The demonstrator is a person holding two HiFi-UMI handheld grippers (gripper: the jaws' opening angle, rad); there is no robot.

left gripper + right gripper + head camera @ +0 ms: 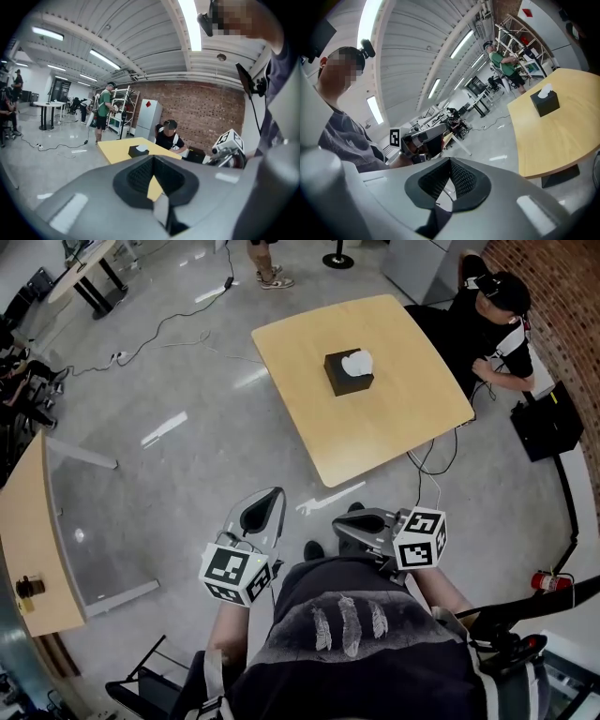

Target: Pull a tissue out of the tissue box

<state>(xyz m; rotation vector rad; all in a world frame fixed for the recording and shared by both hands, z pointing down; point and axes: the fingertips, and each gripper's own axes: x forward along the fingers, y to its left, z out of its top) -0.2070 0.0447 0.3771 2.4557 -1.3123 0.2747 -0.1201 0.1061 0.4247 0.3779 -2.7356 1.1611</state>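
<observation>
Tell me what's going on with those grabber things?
A person holds a left gripper and a right gripper, both shut and empty, close to the body. The black tissue box sits on the yellow table ahead, a white tissue poking from its top. Neither gripper touches it. Another person sits by the table.

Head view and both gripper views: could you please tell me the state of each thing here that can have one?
tissue box: upright on the table, untouched.
tissue: poking out of the box's top, not yet pulled.
left gripper: jaws together, nothing between them, well short of the table.
right gripper: jaws together, nothing between them, well short of the table.
</observation>
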